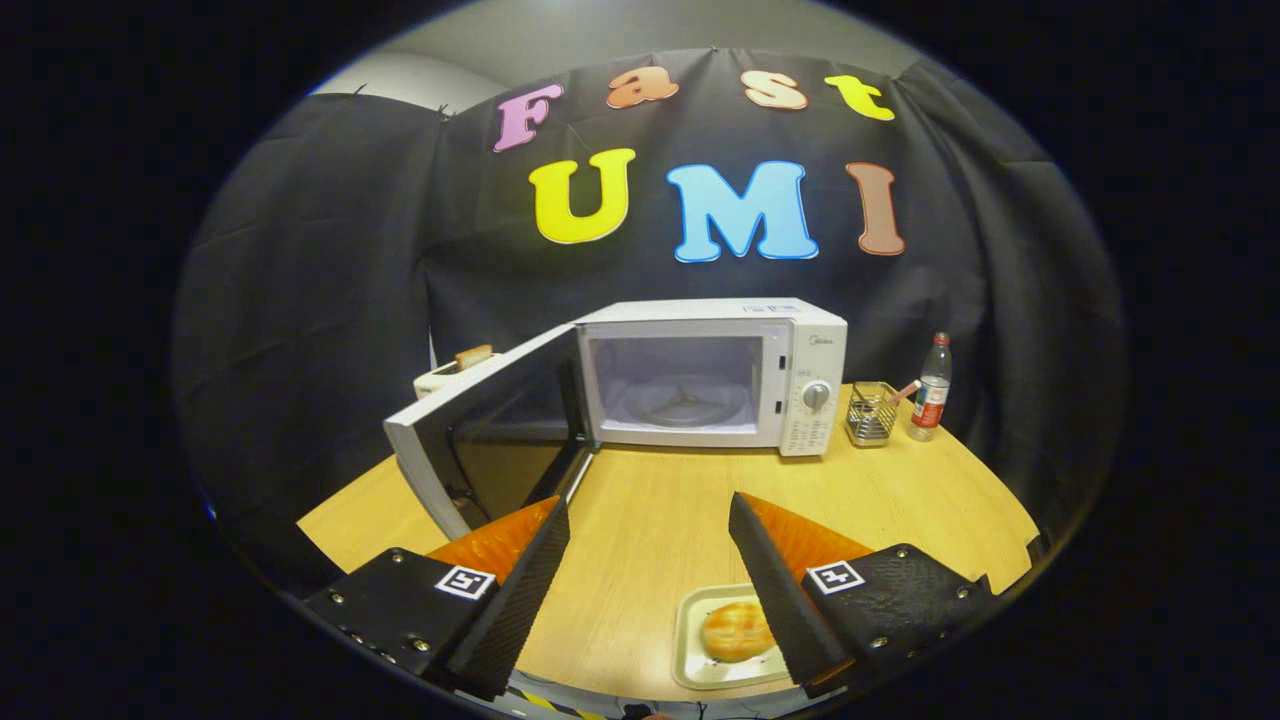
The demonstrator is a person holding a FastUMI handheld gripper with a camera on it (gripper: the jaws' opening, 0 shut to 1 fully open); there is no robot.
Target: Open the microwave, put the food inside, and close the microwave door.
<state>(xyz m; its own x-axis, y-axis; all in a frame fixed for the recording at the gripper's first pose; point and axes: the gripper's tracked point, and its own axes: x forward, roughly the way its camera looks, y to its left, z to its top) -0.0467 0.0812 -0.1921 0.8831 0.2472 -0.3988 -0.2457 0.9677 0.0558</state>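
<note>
A white microwave (715,372) stands at the back of the wooden table (660,520). Its door (490,435) is swung wide open to the left, and the cavity with its glass turntable (690,405) has nothing on it. A round golden bun (735,632) lies on a small pale tray (690,640) at the table's near edge, low between my fingers and partly hidden by the right one. My gripper (648,512) is open, held above the table with nothing between its fingers, well short of the microwave.
Right of the microwave stand a wire-mesh holder (871,412) and a plastic bottle (931,390). Behind the open door, at the left, a white toaster (445,377) has a slice of bread sticking up. The table's edges fall away left and right.
</note>
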